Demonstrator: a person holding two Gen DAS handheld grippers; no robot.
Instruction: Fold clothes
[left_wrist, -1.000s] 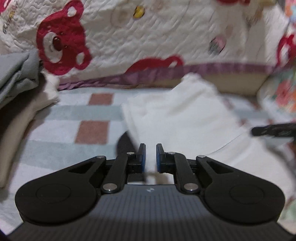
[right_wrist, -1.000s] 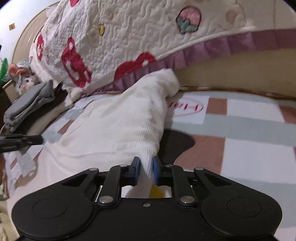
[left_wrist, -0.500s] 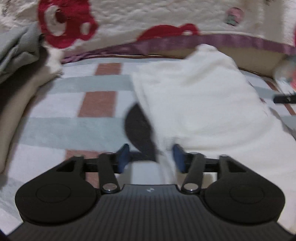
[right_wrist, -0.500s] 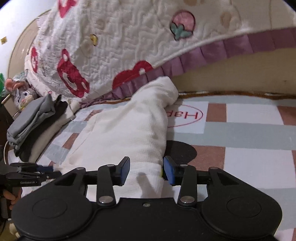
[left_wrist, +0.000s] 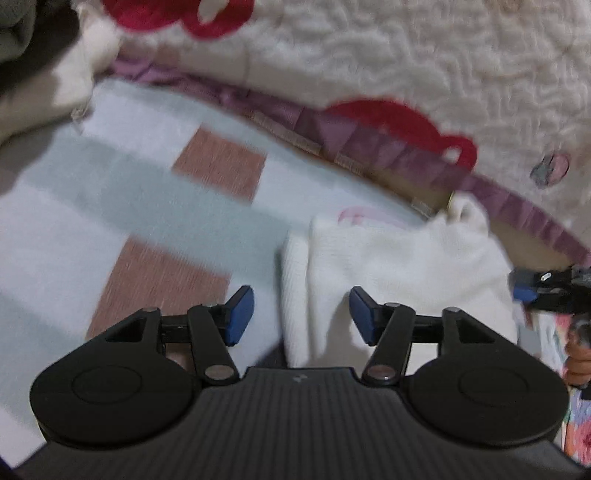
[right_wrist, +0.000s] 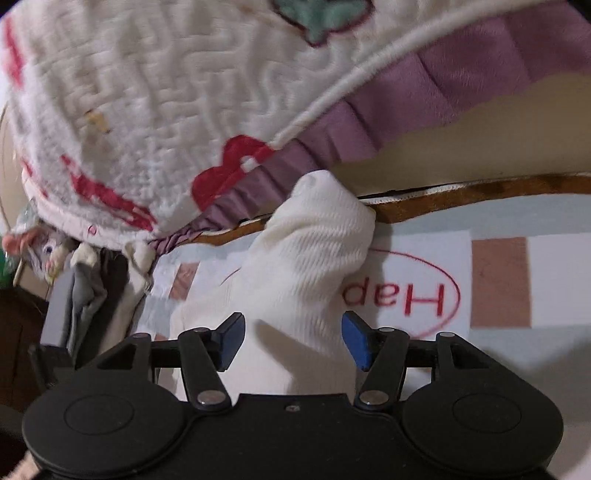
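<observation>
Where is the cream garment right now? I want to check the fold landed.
The cream garment lies on the checked blanket, its far end against the quilt's purple frill, with a clothes pile to its left.

Left gripper (left_wrist: 301, 314) jaws apart over white garment (left_wrist: 399, 266) on checked mat (left_wrist: 147, 206).

The only readable text is on the checked pale-blue, white and brown mat (right_wrist: 498, 282): red letters "Hap" inside a red oval outline (right_wrist: 417, 299), seen upside down in the right wrist view, the rest covered by the cream ribbed knit garment (right_wrist: 306, 258).
</observation>
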